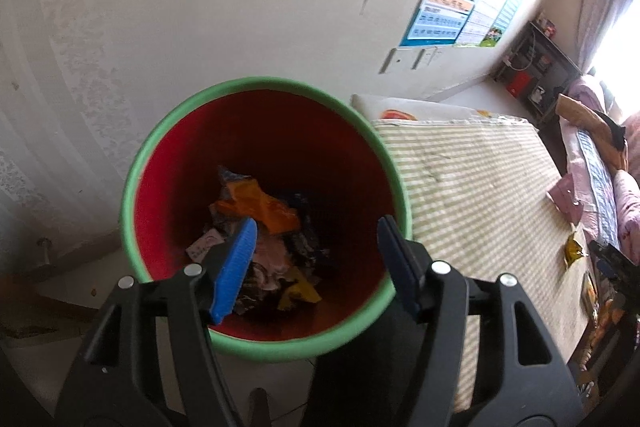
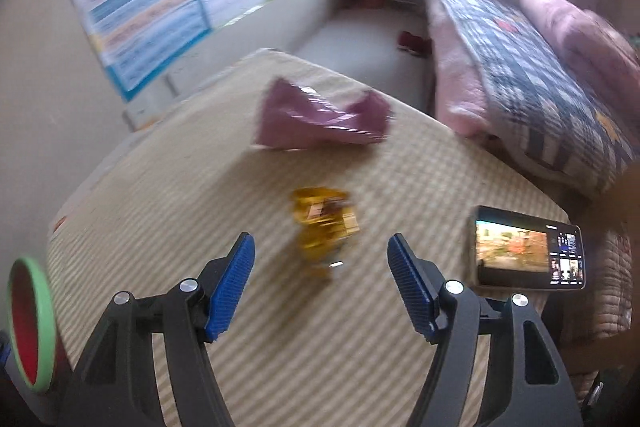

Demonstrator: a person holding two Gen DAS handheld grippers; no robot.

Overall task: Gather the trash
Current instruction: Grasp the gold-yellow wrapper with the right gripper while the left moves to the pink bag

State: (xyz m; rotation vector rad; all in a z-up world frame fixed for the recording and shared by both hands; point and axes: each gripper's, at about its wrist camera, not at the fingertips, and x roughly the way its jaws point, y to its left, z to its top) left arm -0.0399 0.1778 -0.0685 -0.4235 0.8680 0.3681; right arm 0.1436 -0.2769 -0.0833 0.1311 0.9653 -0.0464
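The bin [image 1: 266, 219], red inside with a green rim, stands upright beside the striped table [image 1: 472, 187], wrappers heaped in its bottom. On the table lies a crumpled purple wrapper [image 2: 324, 121], its long axis running across the right wrist view. Nearer lies a smaller, blurred yellow wrapper [image 2: 324, 227], lengthwise toward the camera. The left gripper [image 1: 316, 251] hangs released over the bin; the right gripper [image 2: 320, 269] is spread empty before the yellow wrapper.
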